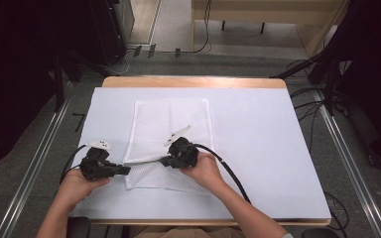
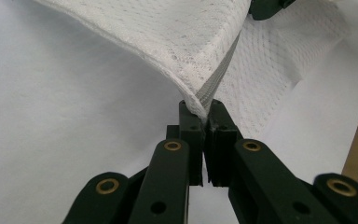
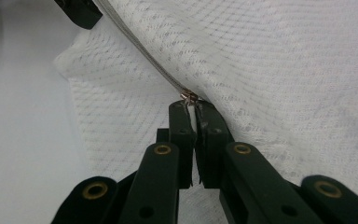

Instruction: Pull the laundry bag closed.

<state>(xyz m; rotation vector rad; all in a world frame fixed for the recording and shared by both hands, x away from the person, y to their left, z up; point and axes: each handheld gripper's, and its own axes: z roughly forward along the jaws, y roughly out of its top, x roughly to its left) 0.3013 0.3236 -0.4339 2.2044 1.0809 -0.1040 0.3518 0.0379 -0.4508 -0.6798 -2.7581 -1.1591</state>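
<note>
A white mesh bag [image 1: 171, 124] lies flat on the table, its near left part lifted. A grey zipper [image 2: 216, 79] runs along the raised edge between the two grippers. My left gripper [image 1: 127, 170] is shut on the bag's corner at the zipper's end [image 2: 204, 108]. My right gripper [image 1: 163, 161] sits a short way along the zipper, shut on the small metal zipper pull [image 3: 189, 96]. In the right gripper view its jaws [image 3: 192, 106] pinch the pull, and the zipper [image 3: 140, 49] stretches away to the left gripper's tip [image 3: 79, 11]. The right gripper's tip [image 2: 265, 7] shows at the top of the left gripper view.
A white sheet [image 1: 258, 148] covers the wooden table, whose edge [image 1: 193, 82] shows at the far side. A black cable [image 1: 230, 173] trails from the right gripper across the sheet. Dark stands and floor cables [image 1: 322, 74] surround the table.
</note>
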